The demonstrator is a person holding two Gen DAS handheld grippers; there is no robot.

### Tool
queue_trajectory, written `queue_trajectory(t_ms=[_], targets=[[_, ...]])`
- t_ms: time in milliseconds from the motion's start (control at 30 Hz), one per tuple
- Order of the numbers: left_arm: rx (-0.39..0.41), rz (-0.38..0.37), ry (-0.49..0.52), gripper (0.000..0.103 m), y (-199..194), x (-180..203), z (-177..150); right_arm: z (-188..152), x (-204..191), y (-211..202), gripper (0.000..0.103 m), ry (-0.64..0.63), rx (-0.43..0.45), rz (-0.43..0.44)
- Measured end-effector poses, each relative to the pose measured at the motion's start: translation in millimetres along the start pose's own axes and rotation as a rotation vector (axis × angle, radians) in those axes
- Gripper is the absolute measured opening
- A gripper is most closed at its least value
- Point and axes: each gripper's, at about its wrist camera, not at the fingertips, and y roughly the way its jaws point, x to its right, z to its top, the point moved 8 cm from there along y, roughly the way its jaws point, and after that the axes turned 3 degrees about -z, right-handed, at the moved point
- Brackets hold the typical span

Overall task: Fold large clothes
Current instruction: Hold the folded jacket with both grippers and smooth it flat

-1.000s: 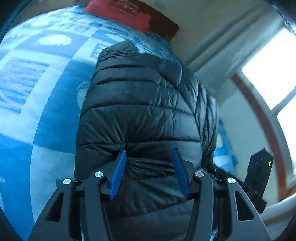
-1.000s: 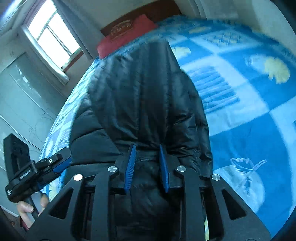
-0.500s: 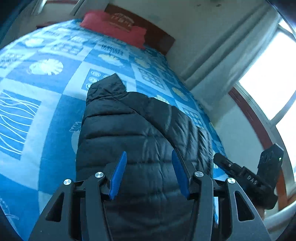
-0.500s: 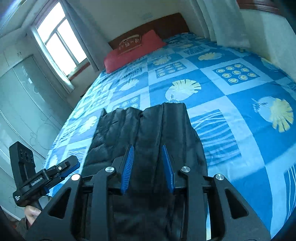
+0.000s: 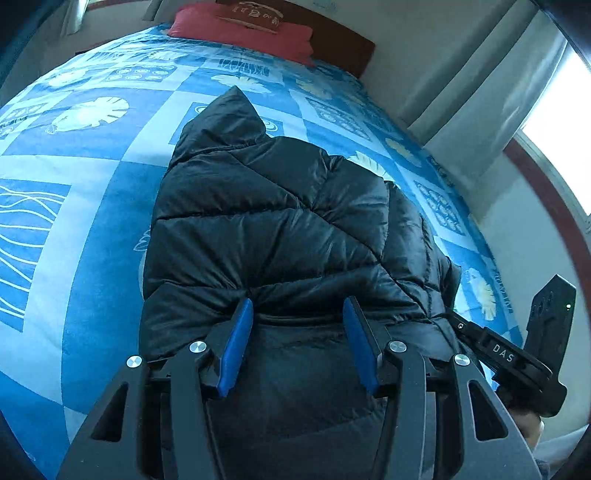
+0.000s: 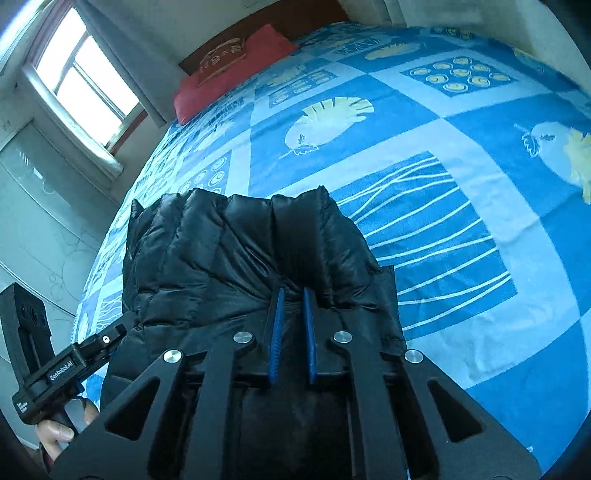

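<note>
Both grippers are working the near hem of the black puffer jacket (image 5: 280,229), which is lying on the blue patterned bedspread (image 5: 74,206). Its long axis is running from bottom centre of the frame up toward the red pillow (image 5: 243,33). Right gripper (image 6: 293,295) is pinching a fold of jacket fabric, jaws nearly closed. Left gripper (image 5: 297,306) is sitting spread wide, hem between the fingers but not clamped. Both are equally near the hem; my read: next move folds it forward along that axis.
</note>
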Motion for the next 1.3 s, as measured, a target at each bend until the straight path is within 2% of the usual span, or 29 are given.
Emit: queue_trajectory(t_ms=[567,767,867,933,1000,1067,1200,1300], targets=[[0.040,0.018,0.024,0.051,5.8,-2.8,-3.9,-7.0,3.8,2.4,0.003,0.012,0.062,-0.009],[0.049,0.030,0.046,0.051,-3.6,2.6,-1.4,-3.9,-2.5,-8.7,0.004,-0.024,0.082,-0.051],[0.057,0.022,0.038,0.051,-17.0,2.9,0.0,-3.8,-5.4,-20.9,0.013,-0.012,0.086,-0.045],[0.073,0.003,-0.006,0.051,-30.2,-1.8,1.3,-2.2,-8.4,-35.7,0.031,0.017,0.103,-0.008],[0.095,-0.021,-0.065,0.054,-45.2,-9.9,2.8,0.8,-8.1,-52.8,0.053,0.033,0.134,-0.011],[0.135,-0.040,-0.144,0.062,-64.0,-25.3,3.9,3.1,-4.8,-64.6,0.064,0.038,0.148,-0.015],[0.164,-0.100,-0.312,0.075,-84.0,-57.6,-7.5,-5.0,11.3,-62.0,0.075,0.109,0.077,0.031],[0.118,-0.169,-0.427,0.076,-75.3,-73.2,-26.7,-17.5,25.6,-46.3,0.077,0.158,-0.003,0.045]])
